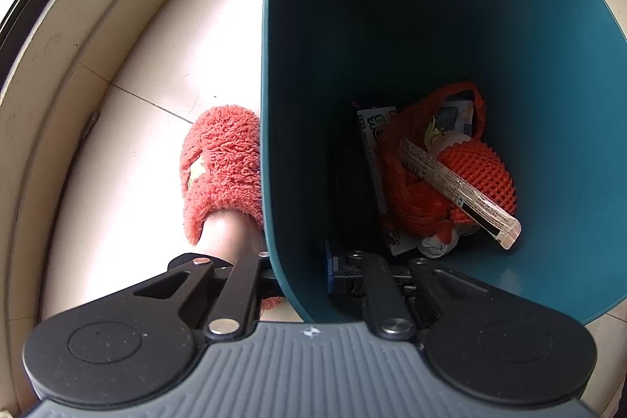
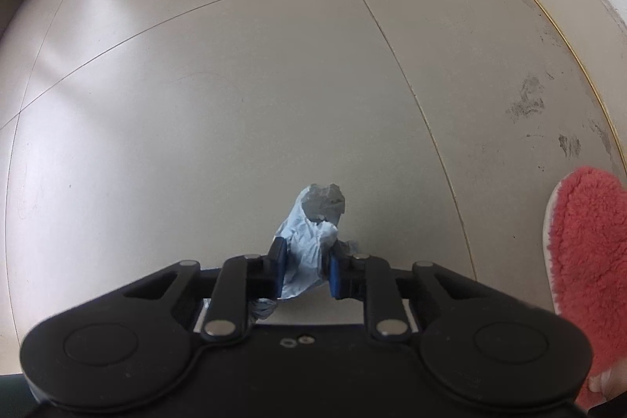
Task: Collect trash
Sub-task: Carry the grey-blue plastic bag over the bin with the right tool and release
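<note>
Over pale floor tiles point(image 2: 235, 85): right gripper point(image 2: 305, 271) clenched on crumpled pale-blue tissue point(image 2: 313, 241), wad sticking out past the fingertips. Left gripper point(image 1: 301, 273) clamped on teal bin point(image 1: 529, 104) wall, one finger inside, one outside. Down in the bin: red plastic bag point(image 1: 411, 190), orange foam net point(image 1: 480, 169), long wrapper point(image 1: 458, 190). Fuzzy pink slipper point(image 1: 223, 159) beside the bin.

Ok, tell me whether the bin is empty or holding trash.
Holding trash: the teal bin holds an orange bag, a mesh ball and a wrapper at its bottom.
</note>
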